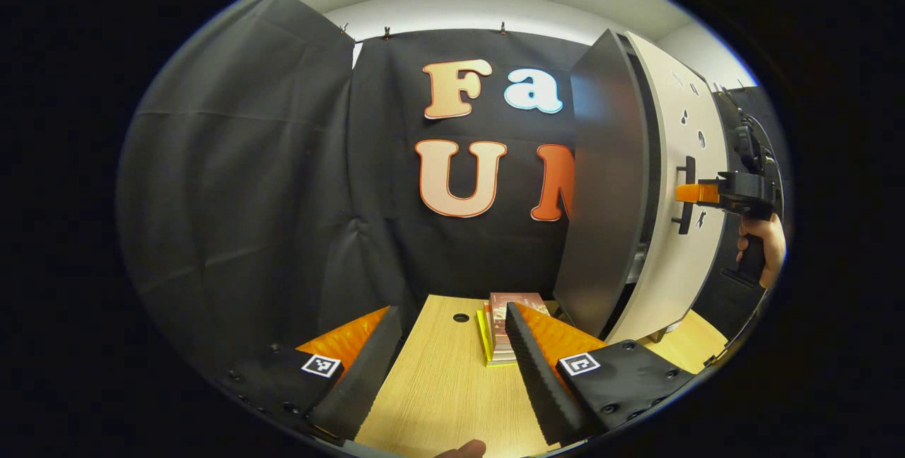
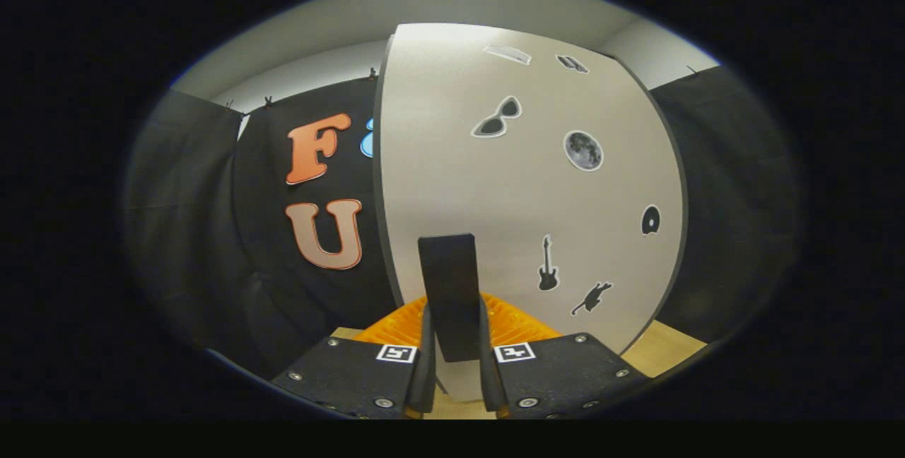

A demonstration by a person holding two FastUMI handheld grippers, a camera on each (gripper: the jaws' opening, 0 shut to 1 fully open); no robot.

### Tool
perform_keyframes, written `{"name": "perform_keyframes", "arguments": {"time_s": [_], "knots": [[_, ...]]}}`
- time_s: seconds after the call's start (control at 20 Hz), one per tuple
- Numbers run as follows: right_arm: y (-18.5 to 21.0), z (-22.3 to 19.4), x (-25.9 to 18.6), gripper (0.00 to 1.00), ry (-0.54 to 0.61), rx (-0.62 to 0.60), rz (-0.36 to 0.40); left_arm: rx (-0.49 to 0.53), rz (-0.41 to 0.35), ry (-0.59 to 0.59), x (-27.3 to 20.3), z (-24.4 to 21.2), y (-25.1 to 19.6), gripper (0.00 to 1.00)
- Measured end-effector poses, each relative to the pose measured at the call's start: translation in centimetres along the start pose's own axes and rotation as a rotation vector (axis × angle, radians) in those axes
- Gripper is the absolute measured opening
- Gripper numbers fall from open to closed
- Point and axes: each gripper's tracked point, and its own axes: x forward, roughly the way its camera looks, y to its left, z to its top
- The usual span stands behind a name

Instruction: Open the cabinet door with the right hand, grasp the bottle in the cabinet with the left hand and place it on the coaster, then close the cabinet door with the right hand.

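The cabinet (image 1: 604,182) stands on the right of the wooden table (image 1: 438,387), dark side panel toward me. Its pale door (image 1: 696,126), dotted with small stickers, looks slightly ajar, with a dark gap along the cabinet's front edge. In the left gripper view my right gripper (image 1: 689,193) grips the door's dark vertical handle (image 1: 684,196), and a hand (image 1: 767,246) holds it. The right gripper view has the door (image 2: 523,182) close in front, with my right gripper (image 2: 454,320) shut on the handle (image 2: 447,281). My left gripper (image 1: 451,313) hangs open over the table, nothing between its fingers.
A stack of books (image 1: 498,334) lies on the table just left of the cabinet's base, close to the tip of my left gripper's right finger. A small round hole (image 1: 461,317) sits in the tabletop. Black cloth walls close off the back and left.
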Motion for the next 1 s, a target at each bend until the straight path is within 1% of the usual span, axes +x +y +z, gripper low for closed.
{"name": "perform_keyframes", "arguments": {"time_s": [0.05, 0.1, 0.15, 0.2, 0.25, 0.3, 0.35, 0.4, 0.6, 0.8, 0.85, 0.9, 0.95, 1.0], "knots": [[-0.2, 0.0, -0.3, 0.26, -0.003, 0.0, 0.006, 0.004, -0.004, 0.002, -0.5, -0.1, -0.6, 0.96], [-0.4, -0.2, -1.0, 0.23, 0.001, 0.012, 0.008, 0.009, -0.008, 0.006, -1.0, -0.3, -1.2, 0.96], [-0.7, -0.3, -1.7, 0.22, 0.004, 0.017, 0.013, 0.013, -0.014, 0.006, -1.7, -0.4, -1.9, 0.99], [-0.9, -0.2, -2.3, 0.19, 0.0, 0.026, 0.018, 0.021, -0.02, 0.006, -2.3, -0.4, -2.6, 0.97], [-1.2, -0.2, -2.7, 0.21, 0.0, 0.029, 0.018, 0.038, -0.023, 0.012, -3.0, -0.7, -3.5, 0.97], [-1.5, -0.2, -3.1, 0.21, 0.0, 0.037, 0.022, 0.049, -0.024, 0.01, -3.8, -0.8, -4.1, 0.99], [-1.6, -0.2, -3.7, 0.19, -0.003, 0.038, 0.028, 0.057, -0.032, 0.009, -4.6, -0.7, -5.2, 0.98], [-2.0, -0.2, -4.2, 0.22, -0.002, 0.038, 0.035, 0.06, -0.04, 0.004, -5.4, -0.7, -6.2, 0.96], [-3.1, -0.1, -5.6, 0.21, 0.0, 0.03, 0.046, 0.073, -0.07, -0.016, -8.1, -0.3, -10.3, 0.94], [-4.4, 0.0, -6.5, 0.21, 0.004, 0.019, 0.03, 0.086, -0.076, -0.032, -10.0, -0.2, -13.2, 0.94], [-4.7, 0.0, -6.5, 0.24, 0.003, 0.022, 0.027, 0.081, -0.079, -0.035, -10.3, -0.2, -14.0, 0.94], [-4.9, 0.1, -6.6, 0.2, 0.006, 0.03, 0.023, 0.076, -0.079, -0.031, -10.6, -0.4, -14.7, 0.94], [-5.0, 0.1, -6.7, 0.18, 0.012, 0.03, 0.022, 0.075, -0.075, -0.026, -10.8, -0.7, -15.2, 0.99], [-5.3, 0.1, -6.8, 0.18, 0.009, 0.021, 0.019, 0.074, -0.077, -0.019, -11.0, -0.9, -15.9, 0.99]]}}
